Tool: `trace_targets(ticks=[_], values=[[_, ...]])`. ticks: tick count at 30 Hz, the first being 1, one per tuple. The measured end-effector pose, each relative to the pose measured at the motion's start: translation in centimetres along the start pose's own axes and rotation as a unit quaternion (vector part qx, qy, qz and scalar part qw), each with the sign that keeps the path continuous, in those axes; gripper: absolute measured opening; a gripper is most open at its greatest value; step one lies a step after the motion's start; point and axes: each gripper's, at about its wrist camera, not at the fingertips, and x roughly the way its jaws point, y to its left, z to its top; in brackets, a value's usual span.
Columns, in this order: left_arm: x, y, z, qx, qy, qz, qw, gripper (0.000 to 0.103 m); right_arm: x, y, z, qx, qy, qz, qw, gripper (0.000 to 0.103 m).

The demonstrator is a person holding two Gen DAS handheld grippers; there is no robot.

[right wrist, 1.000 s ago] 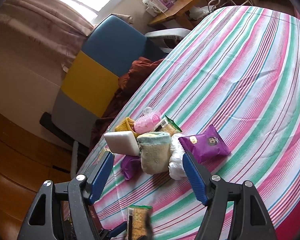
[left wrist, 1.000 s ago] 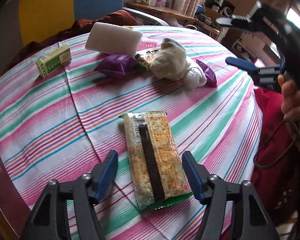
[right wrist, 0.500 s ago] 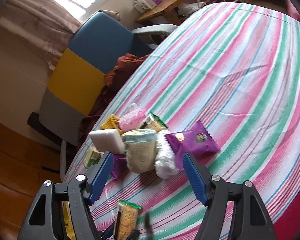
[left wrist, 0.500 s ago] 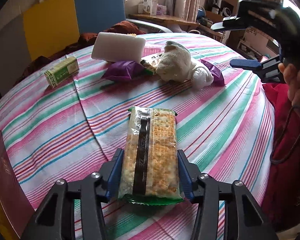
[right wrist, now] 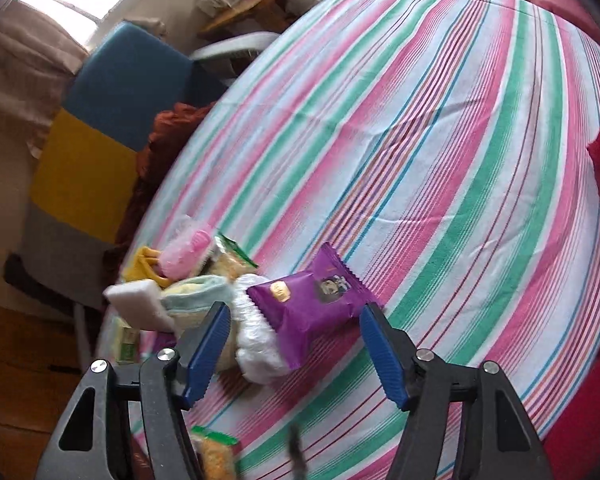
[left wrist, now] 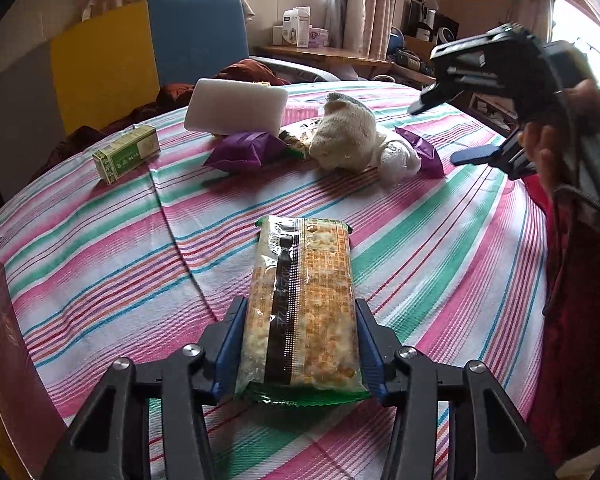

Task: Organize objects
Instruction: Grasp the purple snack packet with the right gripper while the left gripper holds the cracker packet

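My left gripper is shut on the near end of a green-edged cracker packet, its blue pads pressing both long sides just above the striped tablecloth. My right gripper hangs over the pile of things at the far side. Its jaws are closing, with a purple snack packet between them, and the pads do not touch it. In the left wrist view the right gripper is at the right, held by a hand.
The pile holds a white sponge block, another purple packet, a rolled cream cloth, a white bundle and a pink bottle. A green box lies apart on the left. A blue and yellow chair stands behind.
My left jaws closed onto the cracker packet and hold it. My right gripper sank towards the pile, so the purple packet now sits between its narrowing jaws.
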Motion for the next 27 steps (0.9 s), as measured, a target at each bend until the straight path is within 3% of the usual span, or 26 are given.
trace_targets(ticks=[5, 8, 10, 13, 18, 21, 27], values=[[0.0, 0.1, -0.1, -0.003, -0.002, -0.004, 1.0, 0.052, 2.2, 0.4, 0.2, -0.015, 0.034, -0.033, 0.999, 0.068], [0.0, 0.2, 0.0, -0.006, -0.004, -0.008, 0.9999, 0.052, 2.4, -0.1, 0.4, 0.002, 0.037, -0.017, 0.999, 0.068], [0.0, 0.2, 0.0, -0.007, -0.004, -0.009, 0.9999, 0.052, 1.8, -0.9, 0.5, 0.028, 0.025, 0.001, 0.999, 0.067], [0.0, 0.3, 0.0, -0.008, -0.004, -0.009, 0.9999, 0.052, 0.5, -1.8, 0.9, 0.046, -0.019, -0.013, 0.999, 0.067], [0.0, 0.2, 0.0, -0.008, -0.005, -0.01, 0.9999, 0.052, 0.5, -1.2, 0.7, 0.026, -0.023, -0.027, 0.999, 0.064], [0.0, 0.2, 0.1, -0.009, -0.005, -0.01, 0.9999, 0.052, 1.4, -1.8, 0.4, 0.062, 0.022, 0.041, 0.997, 0.064], [0.1, 0.3, 0.1, -0.01, -0.005, -0.011, 0.9999, 0.052, 1.3, -2.5, 0.0, 0.105, 0.036, 0.119, 0.987, 0.069]])
